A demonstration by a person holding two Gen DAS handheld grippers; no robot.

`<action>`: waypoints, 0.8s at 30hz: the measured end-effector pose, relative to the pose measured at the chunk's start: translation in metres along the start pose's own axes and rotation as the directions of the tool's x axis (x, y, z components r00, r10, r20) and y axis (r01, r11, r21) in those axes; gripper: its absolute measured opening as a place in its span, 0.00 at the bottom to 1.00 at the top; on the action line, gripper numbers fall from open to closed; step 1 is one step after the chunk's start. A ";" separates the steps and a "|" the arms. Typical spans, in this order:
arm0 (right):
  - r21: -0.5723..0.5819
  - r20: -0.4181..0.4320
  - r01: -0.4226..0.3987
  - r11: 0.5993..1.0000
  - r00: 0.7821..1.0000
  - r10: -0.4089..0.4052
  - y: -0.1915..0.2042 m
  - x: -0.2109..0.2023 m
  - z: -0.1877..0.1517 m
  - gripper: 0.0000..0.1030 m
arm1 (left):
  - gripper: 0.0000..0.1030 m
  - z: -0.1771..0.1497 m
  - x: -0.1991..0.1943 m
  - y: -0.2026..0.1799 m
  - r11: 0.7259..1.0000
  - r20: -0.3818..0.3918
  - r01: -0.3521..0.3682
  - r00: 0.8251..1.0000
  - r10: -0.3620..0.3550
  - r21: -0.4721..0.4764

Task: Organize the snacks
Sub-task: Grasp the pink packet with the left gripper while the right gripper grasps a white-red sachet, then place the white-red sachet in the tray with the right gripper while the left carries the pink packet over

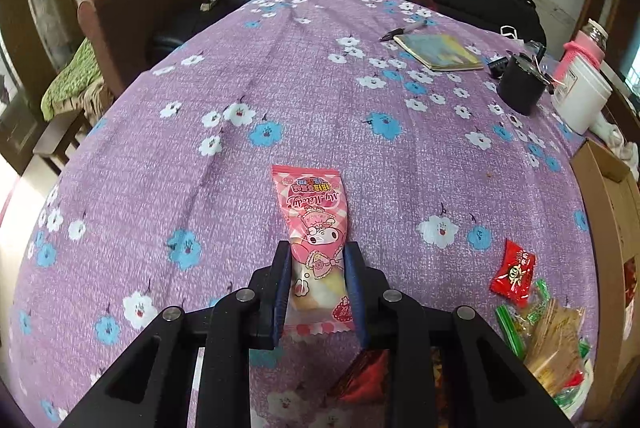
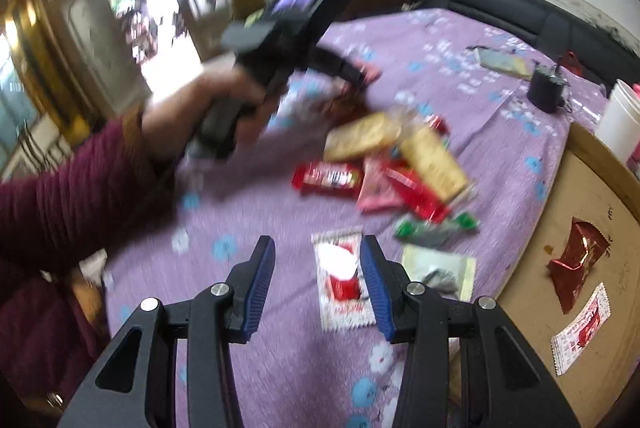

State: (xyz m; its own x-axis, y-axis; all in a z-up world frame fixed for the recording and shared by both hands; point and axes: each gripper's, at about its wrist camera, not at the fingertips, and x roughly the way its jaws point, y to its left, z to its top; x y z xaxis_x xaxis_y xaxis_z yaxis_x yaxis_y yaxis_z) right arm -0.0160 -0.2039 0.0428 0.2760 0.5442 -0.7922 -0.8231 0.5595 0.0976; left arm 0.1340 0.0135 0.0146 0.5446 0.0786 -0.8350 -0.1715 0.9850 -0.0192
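Note:
A pink cartoon snack packet [image 1: 316, 224] lies lengthwise on the purple flowered cloth [image 1: 200, 148]. My left gripper [image 1: 318, 256] is shut on its near half, blue pads pressed to both sides. To the right lie a red packet [image 1: 514, 274] and a heap of green and tan packets [image 1: 548, 336]. In the blurred right wrist view my right gripper [image 2: 318, 248] stands open over a white-and-red packet [image 2: 340, 280] without touching it. Beyond it is the snack pile [image 2: 384, 156]. A hand in a maroon sleeve [image 2: 80, 188] holds the left gripper's body [image 2: 280, 40] past the pile.
A cardboard box [image 2: 580, 188] at the right edge holds a dark red packet [image 2: 576, 260] and a white-and-red one [image 2: 582, 332]. Far right on the cloth stand a notebook [image 1: 438, 52], a black cup [image 1: 520, 84] and a white container [image 1: 582, 96].

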 end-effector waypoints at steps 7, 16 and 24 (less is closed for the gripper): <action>-0.021 -0.147 0.101 0.995 0.984 -0.103 -0.006 0.043 -0.014 0.42 | 0.29 0.001 0.005 0.000 1.000 0.054 0.011 0.998 -0.012 0.017; -0.057 -0.098 0.131 0.990 0.986 -0.136 0.007 0.042 -0.014 0.27 | 0.25 0.002 0.005 0.005 0.999 0.070 0.034 0.997 -0.032 -0.016; 0.206 0.138 0.112 0.972 0.980 -0.142 -0.035 -0.007 0.002 0.28 | 0.25 0.003 -0.010 0.019 0.992 0.103 0.093 0.991 -0.084 -0.086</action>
State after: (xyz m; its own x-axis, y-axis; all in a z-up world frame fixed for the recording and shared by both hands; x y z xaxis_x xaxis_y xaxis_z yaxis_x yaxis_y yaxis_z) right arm 0.0122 -0.2260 0.0458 0.4561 0.5405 -0.7070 -0.6671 0.7335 0.1304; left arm 0.1276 0.0319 0.0241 0.6389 0.0106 -0.7692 -0.1896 0.9712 -0.1442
